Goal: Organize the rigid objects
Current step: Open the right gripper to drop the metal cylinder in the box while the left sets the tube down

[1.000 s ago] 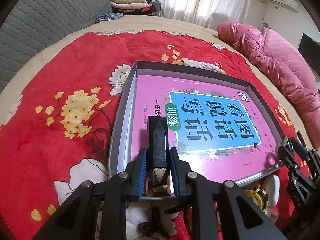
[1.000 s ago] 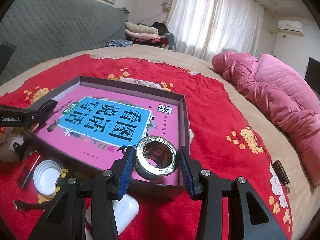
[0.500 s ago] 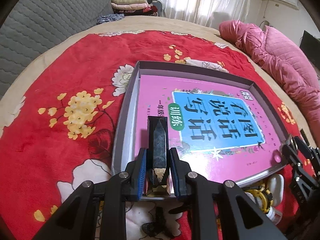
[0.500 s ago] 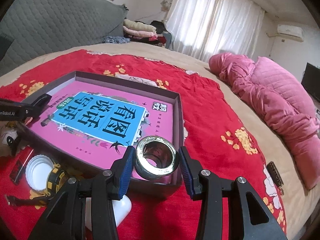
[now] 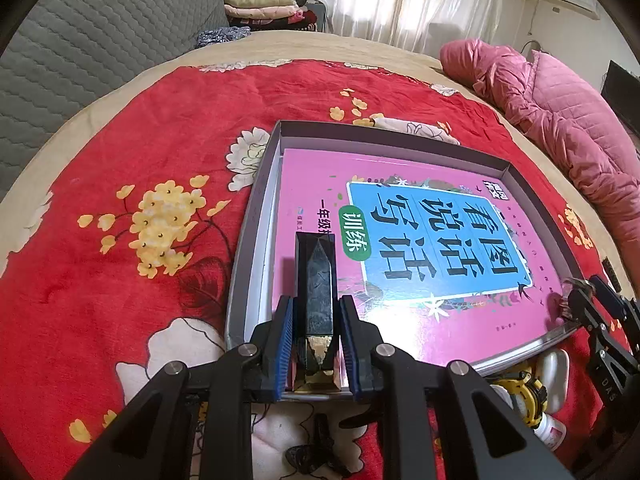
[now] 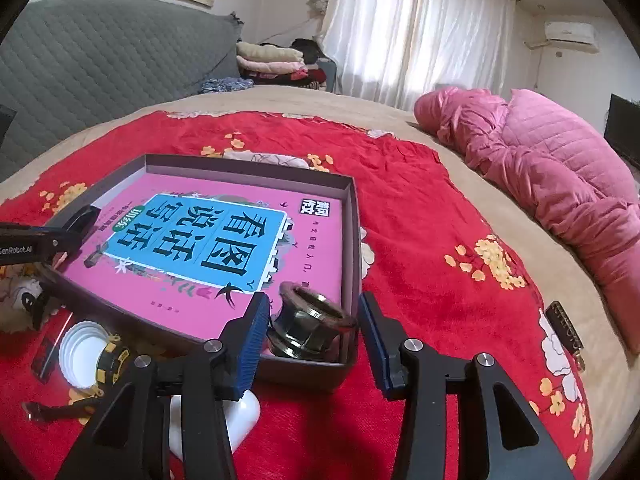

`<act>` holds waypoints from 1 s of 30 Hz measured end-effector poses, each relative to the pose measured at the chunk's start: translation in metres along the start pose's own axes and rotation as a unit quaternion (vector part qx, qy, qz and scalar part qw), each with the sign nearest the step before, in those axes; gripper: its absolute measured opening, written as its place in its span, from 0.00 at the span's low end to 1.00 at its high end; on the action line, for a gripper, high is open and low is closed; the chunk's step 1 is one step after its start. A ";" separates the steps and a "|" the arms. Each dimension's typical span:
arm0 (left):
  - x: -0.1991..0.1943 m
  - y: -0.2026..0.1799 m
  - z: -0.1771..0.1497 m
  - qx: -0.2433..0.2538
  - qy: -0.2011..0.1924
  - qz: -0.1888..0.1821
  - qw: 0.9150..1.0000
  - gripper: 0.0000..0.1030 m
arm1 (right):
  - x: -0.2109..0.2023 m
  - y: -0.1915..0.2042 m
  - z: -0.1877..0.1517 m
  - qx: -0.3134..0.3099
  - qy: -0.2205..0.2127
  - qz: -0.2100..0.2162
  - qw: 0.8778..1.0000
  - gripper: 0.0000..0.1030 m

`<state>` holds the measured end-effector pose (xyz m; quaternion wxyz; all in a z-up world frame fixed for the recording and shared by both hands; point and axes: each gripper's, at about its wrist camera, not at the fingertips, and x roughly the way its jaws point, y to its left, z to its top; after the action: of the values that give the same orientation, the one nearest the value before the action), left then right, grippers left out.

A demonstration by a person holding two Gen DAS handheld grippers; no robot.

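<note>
crystal (image 5: 318, 300) base hidden, bottle (image 6: 240, 416) half-hidden

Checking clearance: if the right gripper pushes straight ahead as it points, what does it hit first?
Likely the metal ring sitting between its open jaws in the box corner, on the pink book; depth is uncertain.

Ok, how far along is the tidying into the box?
Done: the pink book lies in the grey box, and the metal flange nut stands at its near corner. The right gripper has just been opening, with the nut loose between its jaws. In hand: the left gripper clamps a dark pointed stone. Left: white cap, yellow tape measure and white bottle lie outside.
</note>
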<state>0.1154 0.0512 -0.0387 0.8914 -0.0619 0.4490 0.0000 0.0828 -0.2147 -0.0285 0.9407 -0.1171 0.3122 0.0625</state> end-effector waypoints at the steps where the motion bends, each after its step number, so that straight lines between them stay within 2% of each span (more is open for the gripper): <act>1: 0.000 0.000 0.000 0.000 0.000 0.000 1.000 0.23 | 0.000 0.000 0.000 0.001 0.000 0.001 1.000 0.46; 19: 0.001 0.003 0.001 -0.003 0.005 -0.010 1.000 0.23 | -0.007 -0.002 -0.004 0.009 -0.007 0.005 1.000 0.48; 23: 0.000 0.003 0.001 -0.002 0.005 -0.009 1.000 0.23 | -0.010 -0.004 -0.005 0.011 -0.012 0.006 1.000 0.53; 30: 0.000 0.001 0.000 0.005 0.005 -0.005 1.000 0.23 | -0.015 -0.005 -0.006 0.012 -0.018 0.006 1.000 0.54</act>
<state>0.1150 0.0522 -0.0390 0.8894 -0.0592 0.4533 -0.0067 0.0686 -0.2218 -0.0236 0.9472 -0.1026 0.2966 0.0665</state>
